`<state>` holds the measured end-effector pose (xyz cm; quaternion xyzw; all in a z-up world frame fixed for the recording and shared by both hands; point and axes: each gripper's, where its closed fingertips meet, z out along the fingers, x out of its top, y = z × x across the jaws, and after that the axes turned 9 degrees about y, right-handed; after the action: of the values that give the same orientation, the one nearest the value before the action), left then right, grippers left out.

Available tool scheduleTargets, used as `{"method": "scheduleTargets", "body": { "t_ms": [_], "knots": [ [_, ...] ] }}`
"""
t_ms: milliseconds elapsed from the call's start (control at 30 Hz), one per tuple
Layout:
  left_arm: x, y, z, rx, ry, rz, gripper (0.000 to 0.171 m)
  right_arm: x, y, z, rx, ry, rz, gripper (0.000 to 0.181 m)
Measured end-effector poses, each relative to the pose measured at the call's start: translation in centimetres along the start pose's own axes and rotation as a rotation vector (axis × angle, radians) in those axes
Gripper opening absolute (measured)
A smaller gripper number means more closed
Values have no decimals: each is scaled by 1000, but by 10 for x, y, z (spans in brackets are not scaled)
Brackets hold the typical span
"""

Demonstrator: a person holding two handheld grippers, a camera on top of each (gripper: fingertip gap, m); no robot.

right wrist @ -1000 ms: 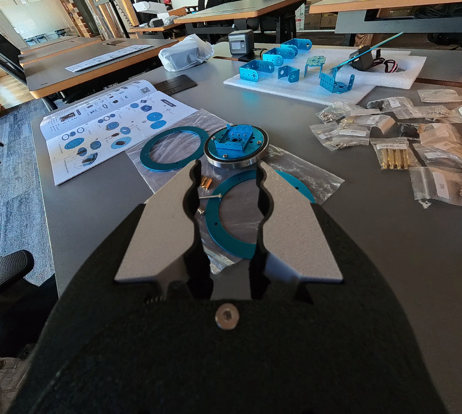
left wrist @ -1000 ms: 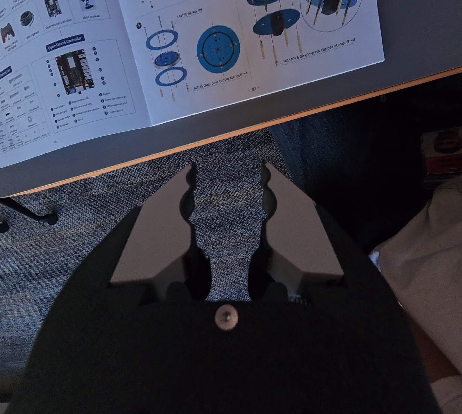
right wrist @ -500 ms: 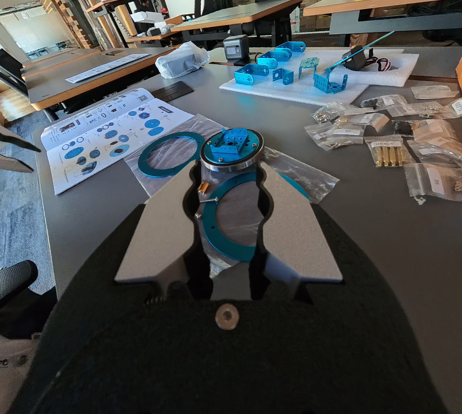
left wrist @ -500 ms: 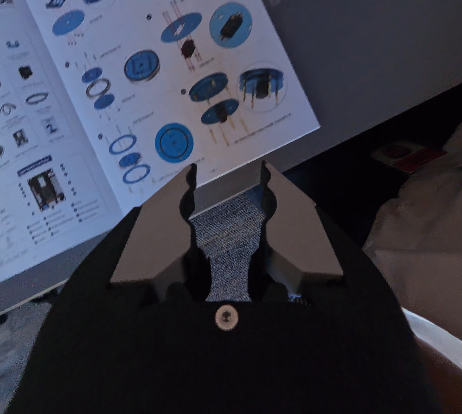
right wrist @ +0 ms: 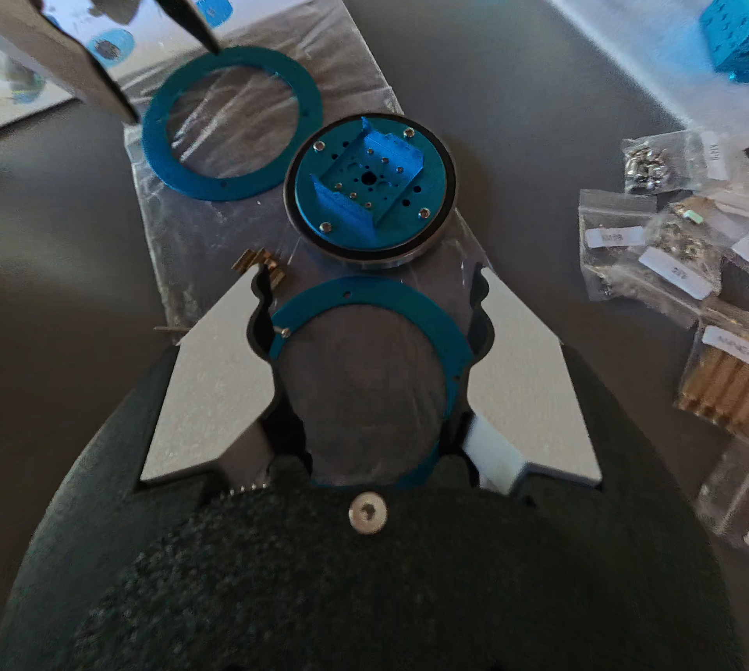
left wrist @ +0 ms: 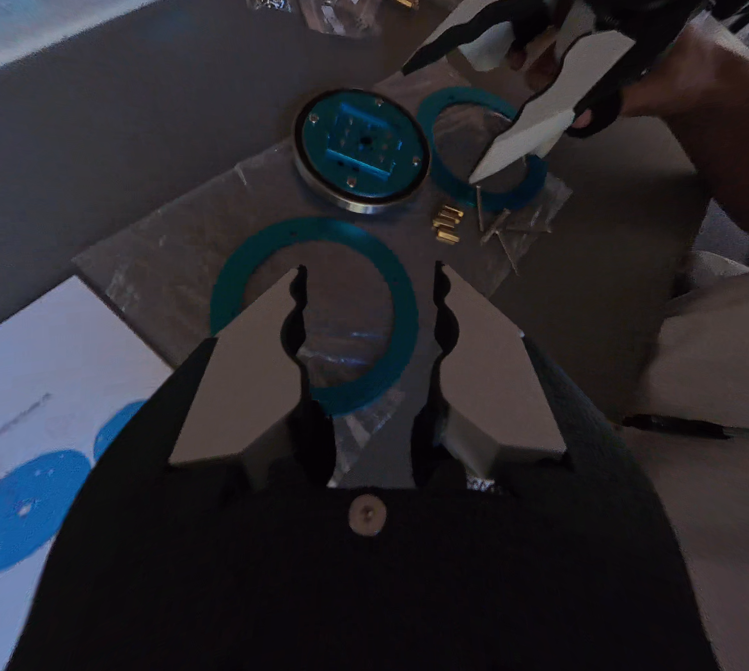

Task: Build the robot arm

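Observation:
Two blue flat rings and a round bearing assembly (right wrist: pixel 369 185) with a blue bracket lie on a clear plastic sheet (right wrist: pixel 194 229). My right gripper (right wrist: pixel 367 270) is wide open, its fingers straddling the near ring (right wrist: pixel 364 286); whether they touch it is unclear. It also shows in the left wrist view (left wrist: pixel 439 124), over that ring (left wrist: pixel 466 95). My left gripper (left wrist: pixel 369 270) is open and empty just above the other ring (left wrist: pixel 405 319). It shows in the right wrist view (right wrist: pixel 176 85) with its tips at that ring's (right wrist: pixel 219 185) edge. The assembly (left wrist: pixel 360 154) sits between the rings.
Brass standoffs (left wrist: pixel 446 221) and loose screws (left wrist: pixel 498 221) lie beside the near ring. Small bags of hardware (right wrist: pixel 668 246) lie to the right. An open manual (left wrist: pixel 60 388) lies to the left. White foam with blue brackets (right wrist: pixel 709 2) is at the back of the grey table (right wrist: pixel 486 63).
My left gripper swung from the table edge and manual to over the left ring. My right gripper dropped forward over the near ring and opened wider.

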<state>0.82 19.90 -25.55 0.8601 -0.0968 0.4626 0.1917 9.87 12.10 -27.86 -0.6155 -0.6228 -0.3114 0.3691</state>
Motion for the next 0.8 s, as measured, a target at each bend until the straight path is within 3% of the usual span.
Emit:
{"method": "scheduleTargets", "body": {
  "t_ms": [67, 167, 367, 467, 700, 800],
  "knots": [
    [-6, -9, 19, -24, -61, 75, 67, 0, 1, 8, 21, -20, 4, 101],
    [0, -8, 31, -91, -48, 174, 78, 3, -1, 11, 43, -28, -14, 94],
    [2, -10, 61, -137, -119, 264, 88, 1, 7, 17, 34, -71, -195, 95],
    [5, -11, 69, -132, -104, 268, 87, -9, 8, 24, 69, -124, -221, 95],
    [2, -9, 80, -99, -96, 324, 79, -7, 6, 29, 156, -97, -200, 77],
    [2, -11, 81, -65, -108, 347, 79, -7, 6, 30, 164, -98, -219, 77]
  ]
}}
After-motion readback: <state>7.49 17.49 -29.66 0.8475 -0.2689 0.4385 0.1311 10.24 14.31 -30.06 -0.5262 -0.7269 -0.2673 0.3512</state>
